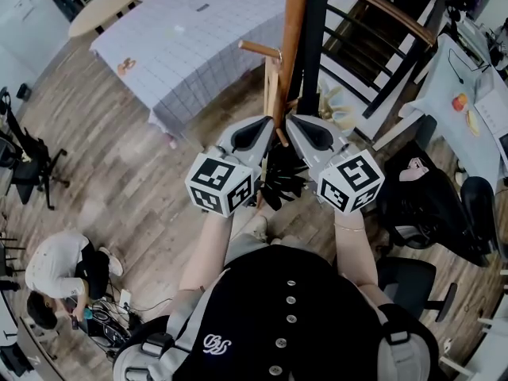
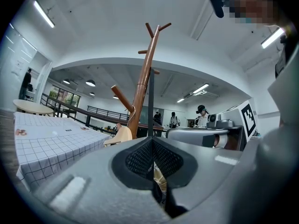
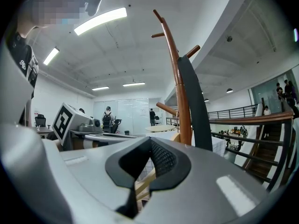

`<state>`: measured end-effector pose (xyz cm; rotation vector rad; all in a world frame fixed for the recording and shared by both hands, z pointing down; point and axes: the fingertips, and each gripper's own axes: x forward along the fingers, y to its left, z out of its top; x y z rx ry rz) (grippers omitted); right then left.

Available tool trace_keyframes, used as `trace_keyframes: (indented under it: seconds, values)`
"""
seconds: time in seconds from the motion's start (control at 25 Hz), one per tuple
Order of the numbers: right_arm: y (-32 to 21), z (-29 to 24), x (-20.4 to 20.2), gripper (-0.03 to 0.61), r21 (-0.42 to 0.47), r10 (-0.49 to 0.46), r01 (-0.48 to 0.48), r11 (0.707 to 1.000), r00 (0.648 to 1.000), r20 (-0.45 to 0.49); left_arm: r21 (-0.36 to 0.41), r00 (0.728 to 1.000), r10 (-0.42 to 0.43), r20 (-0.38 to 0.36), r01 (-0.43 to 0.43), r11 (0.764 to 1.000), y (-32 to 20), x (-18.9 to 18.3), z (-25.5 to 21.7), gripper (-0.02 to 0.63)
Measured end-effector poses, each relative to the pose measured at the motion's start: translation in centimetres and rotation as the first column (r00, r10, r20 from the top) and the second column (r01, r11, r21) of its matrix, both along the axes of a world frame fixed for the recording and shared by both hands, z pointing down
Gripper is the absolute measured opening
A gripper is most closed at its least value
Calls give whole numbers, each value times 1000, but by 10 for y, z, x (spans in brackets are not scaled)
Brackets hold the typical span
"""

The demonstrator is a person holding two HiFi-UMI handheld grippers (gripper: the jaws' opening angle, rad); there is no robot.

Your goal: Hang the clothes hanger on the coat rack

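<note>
Both grippers were up at the coat rack (image 1: 295, 38), side by side and almost touching, tips pointed in at its brown pole. The left gripper (image 2: 152, 148) had its jaws pressed together, with a sliver of the clothes hanger (image 2: 119, 135) in the small gap low between them. That was pale wood, and its near shoulder rose just left of the jaws toward the pole. A thin metal hook (image 2: 131, 112) curled at the foot of a slanting peg, though whether it rested on the peg could not be told. The right gripper (image 3: 148, 148) was clamped too: tips met at the far end, and pale wooden bars crossed the gap nearer the camera. From the head view, the hanger stood upright between the two grippers, right against the pole, below a short peg (image 1: 260, 50). Beyond the rack, far left, sat a table with a checked cloth (image 1: 190, 46). A person (image 1: 59, 268) crouched on the wooden floor, near left.
</note>
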<state>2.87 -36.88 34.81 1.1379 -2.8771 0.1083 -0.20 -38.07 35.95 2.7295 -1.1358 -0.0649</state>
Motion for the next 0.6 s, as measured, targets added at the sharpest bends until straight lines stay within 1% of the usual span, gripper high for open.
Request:
trace_keyframes:
  seconds: [0.2, 0.44, 0.6]
  values:
    - [0, 0, -4, 0, -1, -7, 7, 1000, 1000, 2, 12, 1000, -13, 22, 13, 1000, -1, -3, 0, -2]
    - [1, 1, -2, 0, -2, -12, 12, 1000, 1000, 11, 17, 1000, -24, 14, 24, 1000, 0, -5, -3, -2]
    - [0, -2, -1, 0, 1, -10, 10, 1000, 1000, 13, 15, 999, -38, 38, 38, 999, -1, -6, -2, -2]
